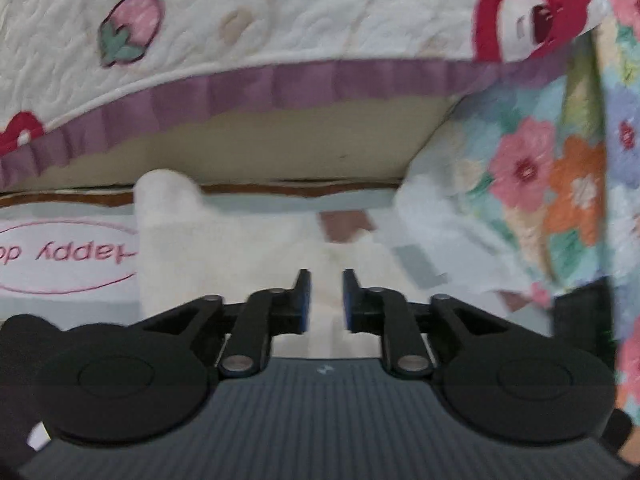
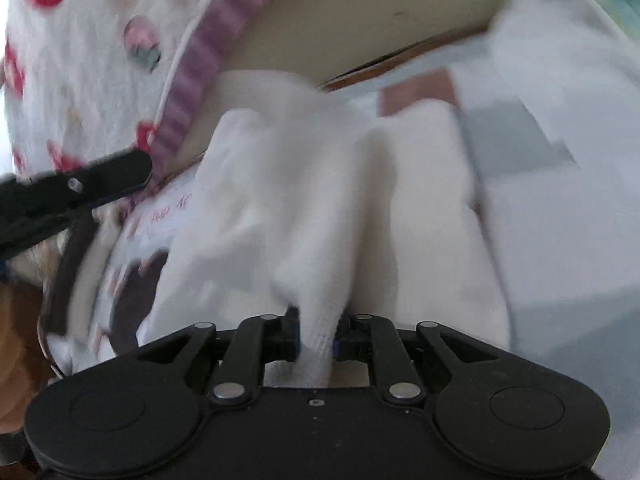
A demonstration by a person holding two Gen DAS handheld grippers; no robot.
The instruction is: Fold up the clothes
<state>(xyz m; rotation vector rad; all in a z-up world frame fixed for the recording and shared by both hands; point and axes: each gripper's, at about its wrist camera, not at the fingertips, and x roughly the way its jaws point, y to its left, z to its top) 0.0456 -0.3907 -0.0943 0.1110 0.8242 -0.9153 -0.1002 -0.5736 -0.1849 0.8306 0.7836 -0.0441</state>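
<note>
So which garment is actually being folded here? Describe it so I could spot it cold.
Start from the quilted strawberry-print bedspread with the purple ruffle at upper left. Below its edge, on the pale patchwork sheet, lies a cream-white knit garment. Unlike the printed fabrics around it, it is plain and fuzzy, and one bunched fold of it is pinched in the right gripper.

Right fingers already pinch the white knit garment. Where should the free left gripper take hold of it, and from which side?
Judging from the left wrist view, take the white knit garment at its raised left corner, coming straight ahead. That edge stands clear above the bedding, while the left gripper is open. The right gripper holds the near fold.
</note>
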